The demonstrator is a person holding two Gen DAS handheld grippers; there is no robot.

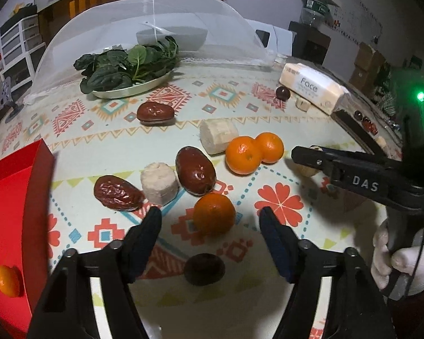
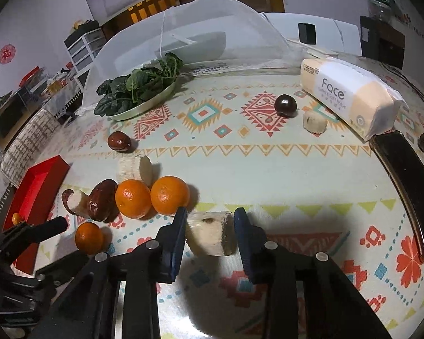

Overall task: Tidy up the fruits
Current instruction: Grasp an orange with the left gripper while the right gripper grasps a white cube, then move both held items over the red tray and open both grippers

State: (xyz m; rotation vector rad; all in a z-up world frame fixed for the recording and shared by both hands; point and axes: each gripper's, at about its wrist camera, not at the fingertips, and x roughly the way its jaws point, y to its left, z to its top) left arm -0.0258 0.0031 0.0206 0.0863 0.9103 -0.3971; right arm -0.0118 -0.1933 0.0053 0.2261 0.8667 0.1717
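My left gripper [image 1: 210,216] is open, its fingers on either side of a single orange [image 1: 214,213] on the patterned tablecloth. A dark date [image 1: 204,269] lies just under it. Two more oranges [image 1: 254,152], red dates [image 1: 195,173] and banana pieces [image 1: 159,183] lie beyond. A red box [image 1: 11,197] at the left holds an orange [image 1: 6,280]. My right gripper [image 2: 210,214] is open around a banana piece [image 2: 212,237]; the fingers look close to its sides but not pressing. The right gripper also shows in the left wrist view [image 1: 311,158].
A plate of spinach [image 1: 130,69] and a mesh food cover [image 1: 152,28] stand at the back. A tissue pack [image 2: 350,96] lies at the right, with a dark round fruit [image 2: 285,105] and a banana piece [image 2: 314,121] beside it. A black tray [image 2: 404,186] sits at the right edge.
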